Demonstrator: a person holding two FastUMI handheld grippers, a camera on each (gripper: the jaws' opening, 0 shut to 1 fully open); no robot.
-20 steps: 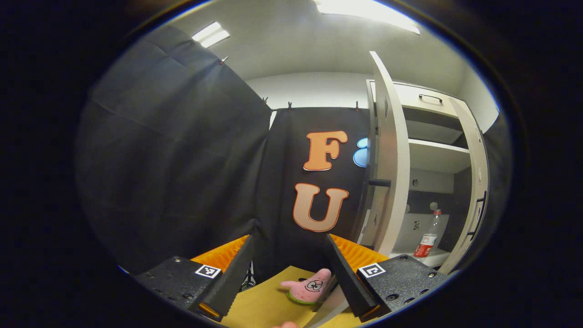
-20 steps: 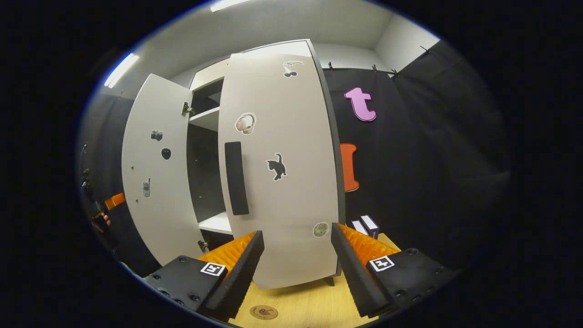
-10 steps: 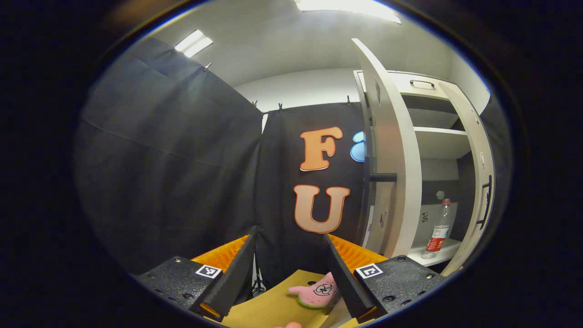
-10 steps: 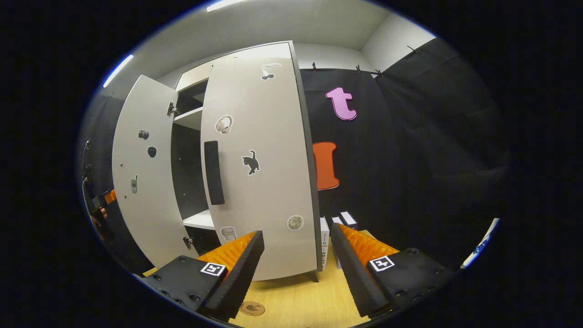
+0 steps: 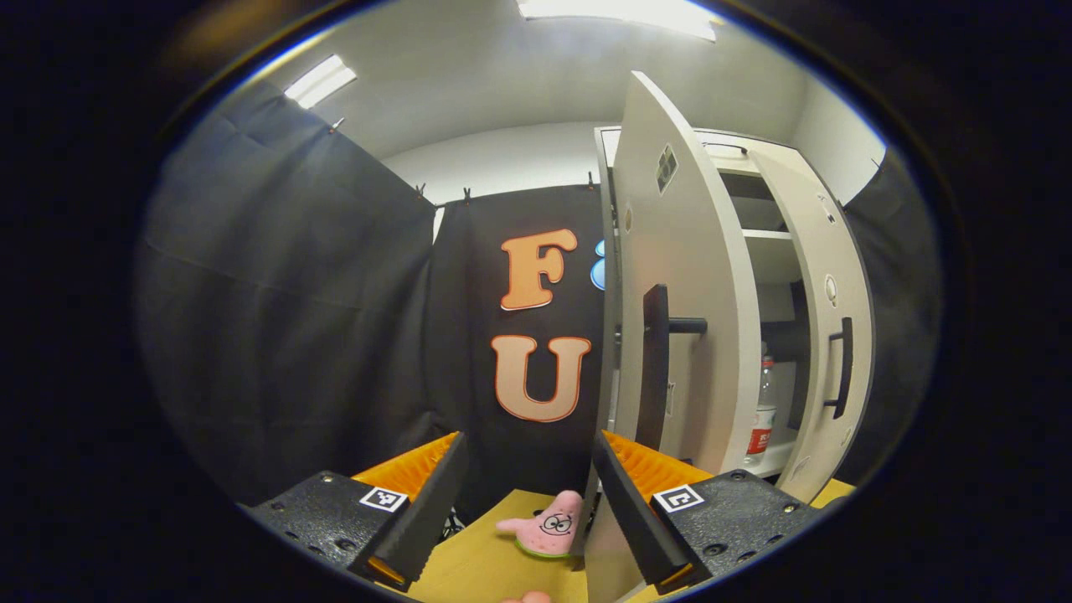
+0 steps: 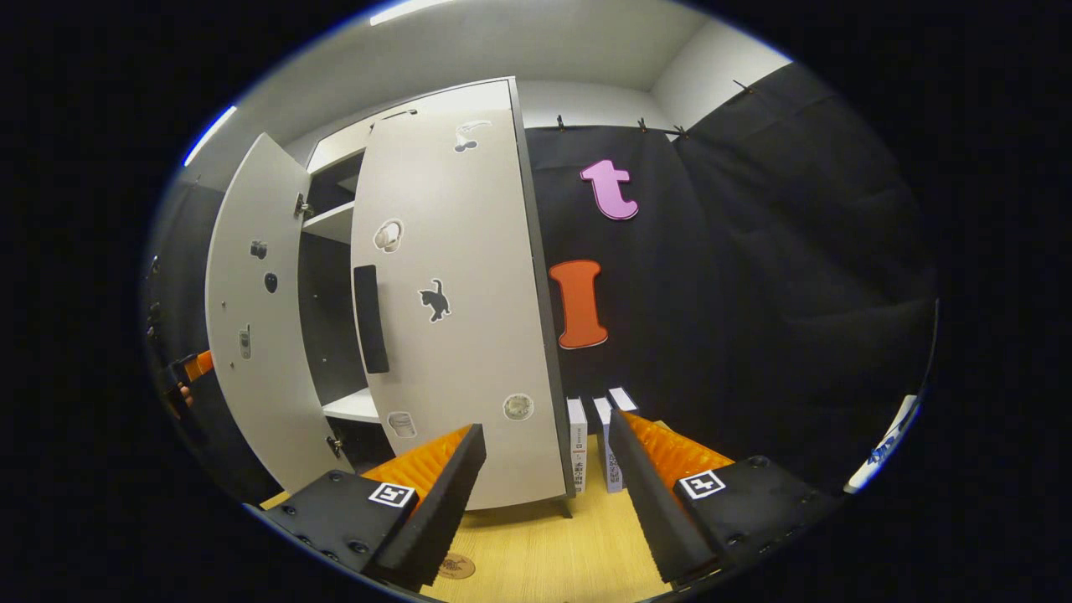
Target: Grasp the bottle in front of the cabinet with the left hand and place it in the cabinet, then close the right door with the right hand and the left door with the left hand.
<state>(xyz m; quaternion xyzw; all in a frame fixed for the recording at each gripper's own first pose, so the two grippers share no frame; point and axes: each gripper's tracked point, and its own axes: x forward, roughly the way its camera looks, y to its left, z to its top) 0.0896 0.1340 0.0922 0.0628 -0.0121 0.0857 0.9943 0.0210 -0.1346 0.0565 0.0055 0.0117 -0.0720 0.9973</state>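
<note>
The bottle (image 5: 762, 410) is a clear plastic one with a red label. It stands upright on a low shelf inside the cabinet (image 5: 754, 180). In the left gripper view just a thin strip of it peeks out through the gap between the two doors.

The left door (image 5: 682, 285) is pale, with a dark bar handle (image 5: 654, 368) and a small sticker near its top. The right door (image 5: 825, 335) is pale too, with a dark handle. Both doors are partly open.

The left gripper (image 5: 526, 494) is low over the wooden table (image 5: 477, 569) and points at the black cloth wall beside the cabinet. Its fingers are spread wide apart and hold nothing. The left door's edge is just past its right finger (image 5: 628, 511). The bottle is well off to the right of the fingers, deep in the cabinet. A pink star toy (image 5: 543, 526) lies on the table between the fingers.

The right gripper (image 6: 546, 494) is also low over the table. Its fingers are spread wide and hold nothing. In the right gripper view the right door (image 6: 452, 310) has stickers on it, and its bottom edge sits just beyond the fingers. Some small boxes (image 6: 596, 435) stand beside the door.
</note>
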